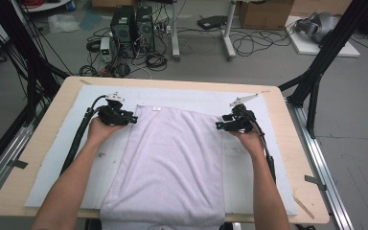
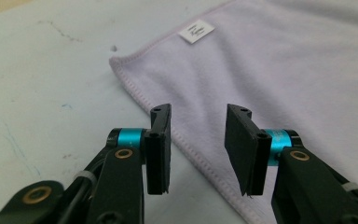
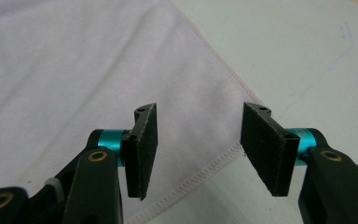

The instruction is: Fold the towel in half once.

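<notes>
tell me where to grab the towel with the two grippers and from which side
Take the towel at its two far corners. It lies flat, so the stitched hem there is probably the easiest part to pinch. The left gripper comes in from the left edge, its open jaws straddling the hem below the corner by the small label. The right gripper comes from the right edge, jaws open over the other corner.

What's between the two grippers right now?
The towel's far edge spans the stretch between the left gripper and right gripper, with its small white label near the left corner. The high view shows it.
</notes>
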### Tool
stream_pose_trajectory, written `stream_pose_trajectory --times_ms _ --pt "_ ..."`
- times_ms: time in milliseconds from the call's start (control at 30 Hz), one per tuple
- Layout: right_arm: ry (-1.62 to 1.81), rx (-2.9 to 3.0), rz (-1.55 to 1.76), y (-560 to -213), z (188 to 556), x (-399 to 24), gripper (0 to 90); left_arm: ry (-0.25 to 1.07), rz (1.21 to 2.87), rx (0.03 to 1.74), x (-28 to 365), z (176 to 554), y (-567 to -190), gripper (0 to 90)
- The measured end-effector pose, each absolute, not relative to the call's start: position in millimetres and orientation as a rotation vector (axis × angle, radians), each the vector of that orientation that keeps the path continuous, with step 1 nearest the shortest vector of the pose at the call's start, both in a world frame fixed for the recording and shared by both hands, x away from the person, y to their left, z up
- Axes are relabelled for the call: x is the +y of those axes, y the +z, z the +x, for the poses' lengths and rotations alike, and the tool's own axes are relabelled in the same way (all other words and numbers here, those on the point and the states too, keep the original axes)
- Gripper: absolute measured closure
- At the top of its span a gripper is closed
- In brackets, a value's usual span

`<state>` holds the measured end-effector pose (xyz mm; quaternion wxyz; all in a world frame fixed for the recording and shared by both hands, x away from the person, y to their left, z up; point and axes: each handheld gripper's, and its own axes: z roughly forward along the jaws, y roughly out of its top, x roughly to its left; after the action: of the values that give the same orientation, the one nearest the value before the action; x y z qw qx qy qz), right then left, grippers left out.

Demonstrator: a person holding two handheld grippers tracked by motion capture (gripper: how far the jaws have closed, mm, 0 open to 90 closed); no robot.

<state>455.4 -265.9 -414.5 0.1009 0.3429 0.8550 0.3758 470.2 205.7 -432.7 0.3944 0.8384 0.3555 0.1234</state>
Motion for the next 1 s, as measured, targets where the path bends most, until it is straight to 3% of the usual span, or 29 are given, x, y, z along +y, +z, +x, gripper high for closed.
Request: stream_pose_trajectory --times_ms 133,333,467,533,600,700,1000 --pt "1.084 2.515 1.039 -426 461 -263 46.4 0.38 2.159 0.922 204 474 -439 62.8" --pt "1.03 2.483 1.106 -440 463 -263 47.3 0.356 2.165 0.919 198 481 -441 63.4" --pt "1.06 2.429 1.108 -444 461 -267 55.5 0.365 2.162 0.956 195 484 -440 68.1" --pt "1.053 2.419 1.12 -444 459 -266 61.4 0.356 2.16 0.974 194 484 -439 75.2" --pt "1.063 2.439 1.113 -443 459 -265 71.8 0.359 2.169 0.971 191 483 -439 82.5" --pt "1.081 2.474 1.088 -442 459 -263 84.1 0.373 2.189 0.971 189 482 -436 84.6" --pt "1.131 2.438 1.02 -424 454 -258 86.3 0.393 2.154 0.94 208 472 -410 86.6"
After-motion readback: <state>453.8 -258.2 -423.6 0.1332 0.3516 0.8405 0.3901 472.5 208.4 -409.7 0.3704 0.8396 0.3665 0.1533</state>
